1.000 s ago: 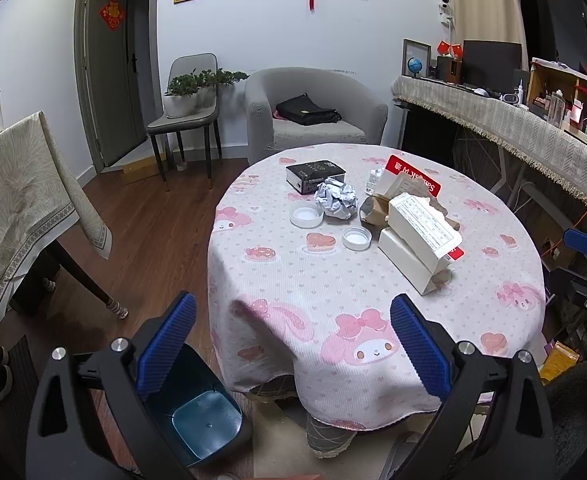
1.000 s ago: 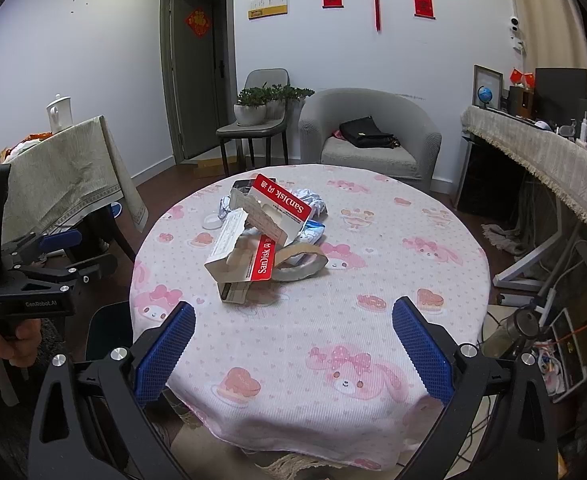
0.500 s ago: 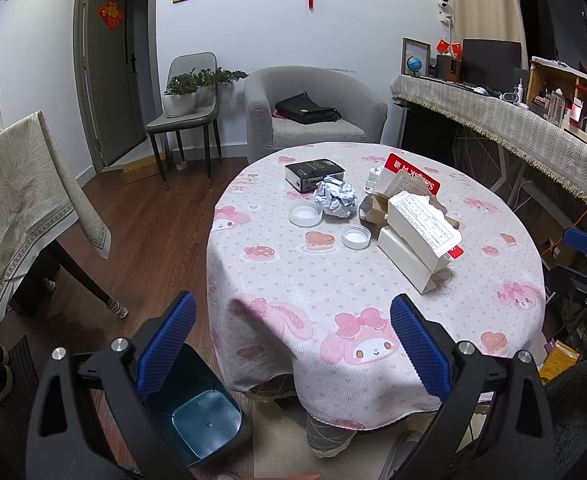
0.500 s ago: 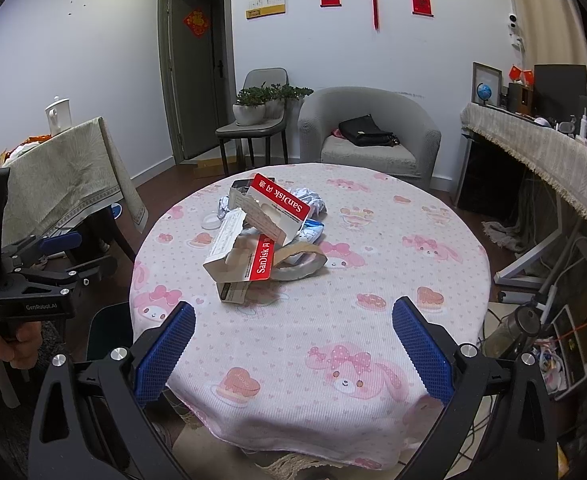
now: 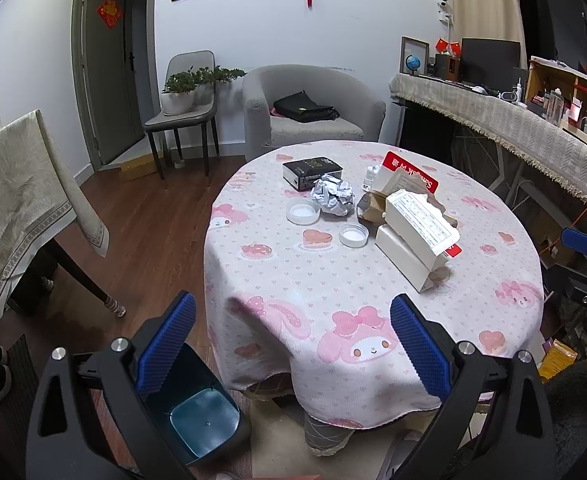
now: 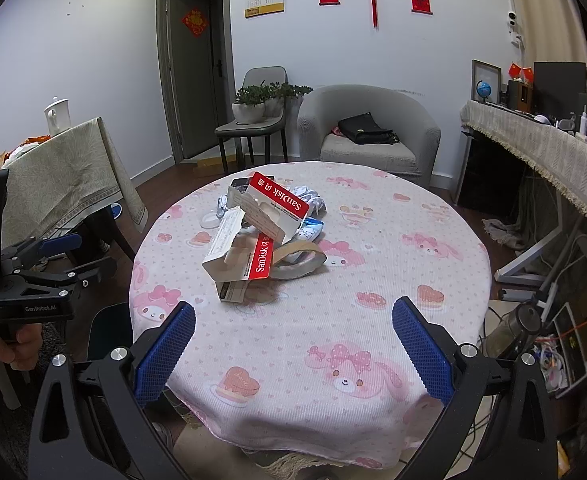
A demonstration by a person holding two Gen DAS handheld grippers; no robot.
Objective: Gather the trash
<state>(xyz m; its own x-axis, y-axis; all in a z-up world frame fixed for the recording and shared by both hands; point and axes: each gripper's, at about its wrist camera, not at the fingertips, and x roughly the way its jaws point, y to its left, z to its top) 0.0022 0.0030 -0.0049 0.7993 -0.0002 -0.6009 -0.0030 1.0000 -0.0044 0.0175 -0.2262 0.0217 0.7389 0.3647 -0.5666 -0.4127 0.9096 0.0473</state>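
At the bottom of each wrist view, the left hand-held gripper (image 5: 291, 328) and right hand-held gripper (image 6: 293, 332) hang wide open and empty, short of the desk (image 5: 293, 280). Trash sits mid-frame: one crumpled foil ball (image 5: 332, 199), two white lids (image 5: 303, 212) (image 5: 353, 235), a heap of SanDisk cartons (image 6: 249, 236), count unclear. One trash bin (image 5: 197, 412) stands lower left. Best start: close on the loose foil ball, squarely, then carry it to the bin.

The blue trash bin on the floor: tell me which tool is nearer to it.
Left. The left tool hangs open right above the blue trash bin, at the table's edge. The right tool is open farther along the table edge, with the bin off to its left.
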